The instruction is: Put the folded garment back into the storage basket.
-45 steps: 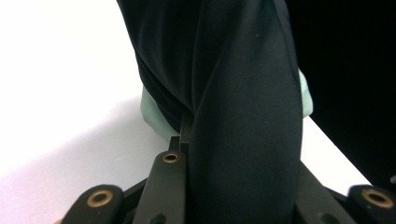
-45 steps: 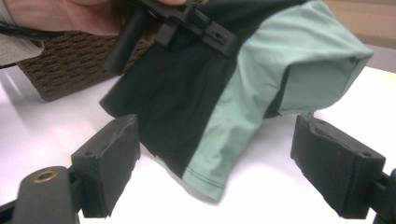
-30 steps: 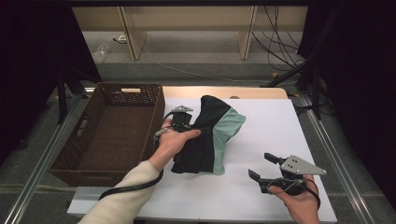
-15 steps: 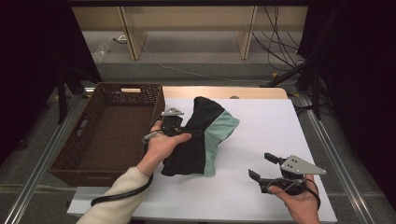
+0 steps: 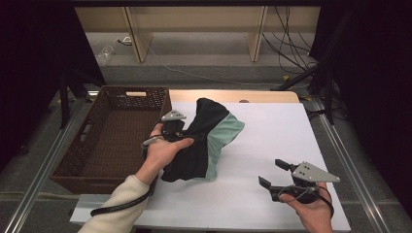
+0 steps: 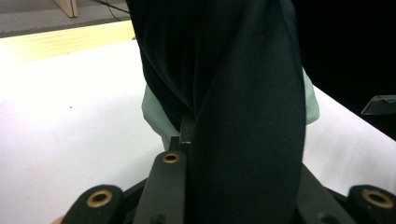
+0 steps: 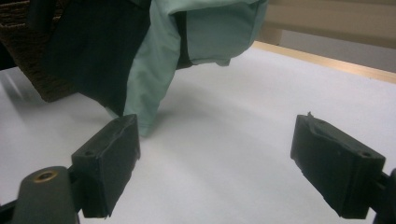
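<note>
Black-and-mint fabric garment (image 5: 206, 141) hangs clamped in the left gripper (image 5: 172, 127) near the white table's (image 5: 272, 141) left edge, beside the brown wicker basket (image 5: 109, 138). Right gripper (image 5: 276, 175) gapes wide at the near right corner.

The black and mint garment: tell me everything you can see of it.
The garment is soft cloth, mostly black with pale mint-green panels, crumpled with no clear shape. The left gripper is shut on its black fabric and holds it lifted, so it hangs in folds beside the brown wicker basket. Its lower edge appears to reach the white table. In the left gripper view black cloth drapes over the jaws. The right gripper is open, apart from it.
</note>
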`<state>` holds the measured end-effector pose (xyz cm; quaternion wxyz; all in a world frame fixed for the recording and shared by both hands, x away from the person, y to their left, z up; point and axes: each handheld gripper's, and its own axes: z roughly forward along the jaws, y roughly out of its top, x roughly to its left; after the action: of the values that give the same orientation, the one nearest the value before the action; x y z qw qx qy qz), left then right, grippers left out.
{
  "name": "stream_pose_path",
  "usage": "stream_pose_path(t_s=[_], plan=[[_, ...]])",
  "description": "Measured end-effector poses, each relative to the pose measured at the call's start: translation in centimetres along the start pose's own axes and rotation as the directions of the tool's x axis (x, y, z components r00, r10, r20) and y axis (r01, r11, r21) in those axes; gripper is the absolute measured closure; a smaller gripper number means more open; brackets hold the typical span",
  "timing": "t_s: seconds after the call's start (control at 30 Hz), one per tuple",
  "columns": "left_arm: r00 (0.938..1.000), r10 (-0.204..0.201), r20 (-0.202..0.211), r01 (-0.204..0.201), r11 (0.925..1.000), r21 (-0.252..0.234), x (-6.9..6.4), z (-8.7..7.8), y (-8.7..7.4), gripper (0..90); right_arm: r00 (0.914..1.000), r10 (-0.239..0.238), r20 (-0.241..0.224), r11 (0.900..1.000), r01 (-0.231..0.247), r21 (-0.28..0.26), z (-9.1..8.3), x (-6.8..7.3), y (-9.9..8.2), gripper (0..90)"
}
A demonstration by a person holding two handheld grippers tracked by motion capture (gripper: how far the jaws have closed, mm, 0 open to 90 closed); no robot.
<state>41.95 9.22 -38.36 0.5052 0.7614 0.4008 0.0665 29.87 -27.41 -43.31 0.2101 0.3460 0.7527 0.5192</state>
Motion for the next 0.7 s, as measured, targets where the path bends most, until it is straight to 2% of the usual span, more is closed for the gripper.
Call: stream_pose_path(t_s=[0.7], plan=[[0.9995, -0.008, -0.030, 0.007, 0.9991, -0.043, 0.3, -2.3, 1.1, 75.7, 1.0000, 0.005, 0.005, 1.0000, -0.005, -0.001, 0.0, 0.0, 0.0, 16.5]])
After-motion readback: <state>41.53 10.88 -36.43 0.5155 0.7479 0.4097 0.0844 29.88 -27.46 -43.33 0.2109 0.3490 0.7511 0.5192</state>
